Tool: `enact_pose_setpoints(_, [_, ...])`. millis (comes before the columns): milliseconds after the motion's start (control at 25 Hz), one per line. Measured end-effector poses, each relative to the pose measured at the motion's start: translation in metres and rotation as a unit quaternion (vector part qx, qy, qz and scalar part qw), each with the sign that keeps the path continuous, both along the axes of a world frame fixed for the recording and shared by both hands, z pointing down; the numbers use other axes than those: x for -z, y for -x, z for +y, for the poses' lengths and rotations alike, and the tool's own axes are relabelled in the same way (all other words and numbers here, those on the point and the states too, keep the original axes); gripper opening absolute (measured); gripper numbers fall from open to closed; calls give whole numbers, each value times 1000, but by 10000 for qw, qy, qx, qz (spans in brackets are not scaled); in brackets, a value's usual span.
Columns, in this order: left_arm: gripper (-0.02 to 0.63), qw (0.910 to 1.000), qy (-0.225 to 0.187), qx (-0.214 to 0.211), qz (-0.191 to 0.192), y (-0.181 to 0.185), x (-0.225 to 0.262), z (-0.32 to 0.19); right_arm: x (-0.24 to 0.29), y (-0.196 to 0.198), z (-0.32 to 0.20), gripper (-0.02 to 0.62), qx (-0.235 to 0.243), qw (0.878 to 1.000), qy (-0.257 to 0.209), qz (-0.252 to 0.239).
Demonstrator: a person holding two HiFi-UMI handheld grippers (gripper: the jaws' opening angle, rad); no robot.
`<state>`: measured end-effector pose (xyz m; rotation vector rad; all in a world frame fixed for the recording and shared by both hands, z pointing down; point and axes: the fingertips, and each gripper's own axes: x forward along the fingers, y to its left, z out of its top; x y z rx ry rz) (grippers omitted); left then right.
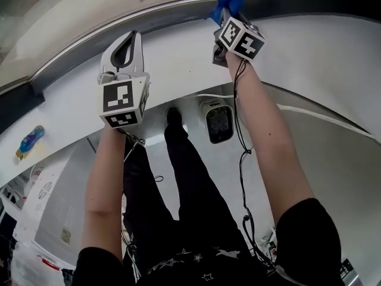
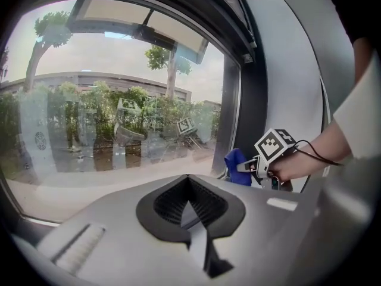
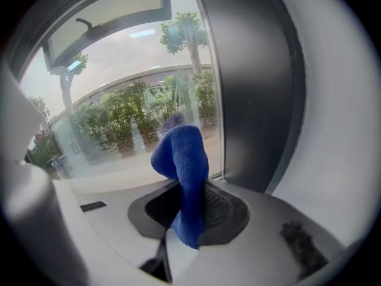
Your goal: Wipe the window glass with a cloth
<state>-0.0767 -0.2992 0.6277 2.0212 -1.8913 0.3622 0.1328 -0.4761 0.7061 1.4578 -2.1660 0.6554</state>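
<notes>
While left gripper (image 2: 189, 182) hangs closed, right gripper (image 3: 188, 190) pinches cloth (image 3: 181, 157), seemingly against glass (image 3: 113, 94).

Head cam looks steeply down. Both gripper cams face the window glass (image 2: 119, 118), close up. Left's also catches right gripper (image 2: 245, 167); all share blue cloth (image 3: 181, 159).

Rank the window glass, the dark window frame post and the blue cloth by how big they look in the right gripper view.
Largest to smallest:
1. window glass, clearly largest
2. dark window frame post
3. blue cloth, smallest, though it sits right at the lens, so its nearness inflates it
</notes>
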Motion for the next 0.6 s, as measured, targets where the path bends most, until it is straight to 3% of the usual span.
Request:
enact_pose_setpoints(160, [6,9998,-25,193,29,29,2,26,8,42,38,77,422,9990,-44,-152])
enact_pose_setpoints(320, [6,9984,95,555,-14,80,-2,73,14,124,98,77,1143,9920,25,-540])
enact_pose_setpoints(440, [6,9958,233,884,-62,128,-9,112,12,199,153,77,1812,9806,272,-701])
enact_pose_setpoints(600, [6,9906,414,1299,-138,188,-21,163,6,299,225,77,2777,9564,497,-761])
